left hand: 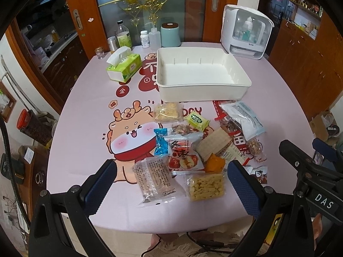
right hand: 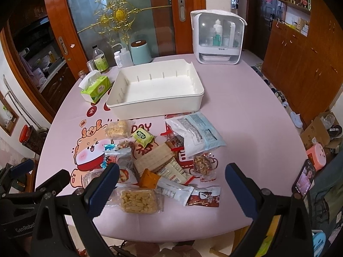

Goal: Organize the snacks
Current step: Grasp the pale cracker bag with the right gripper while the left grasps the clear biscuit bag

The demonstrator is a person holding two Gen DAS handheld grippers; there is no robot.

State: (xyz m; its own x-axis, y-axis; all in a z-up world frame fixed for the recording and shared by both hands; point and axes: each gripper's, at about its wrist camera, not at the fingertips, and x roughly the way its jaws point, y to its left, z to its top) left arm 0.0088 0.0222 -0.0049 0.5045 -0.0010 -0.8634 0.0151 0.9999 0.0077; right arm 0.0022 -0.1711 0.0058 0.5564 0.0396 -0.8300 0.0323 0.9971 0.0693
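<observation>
**Two wrist views, both looking over the near table edge**

Your left wrist camera sits low behind the left gripper (left hand: 171, 184), just off the near edge of the table (left hand: 85, 111), and faces forward across it toward the glass door (left hand: 139, 10). The snack pile (left hand: 193, 145) lies close, and the white bin (left hand: 201, 72) stands farther back.

Your right wrist camera looks the same way from behind the right gripper (right hand: 171, 186), set slightly further right, so the bin (right hand: 156, 90) appears left of centre.

Both views share the table, snacks, bin, tissue pack (left hand: 124, 66) and white cabinet (left hand: 246, 30). Each camera catches the other gripper at its frame edge.
</observation>
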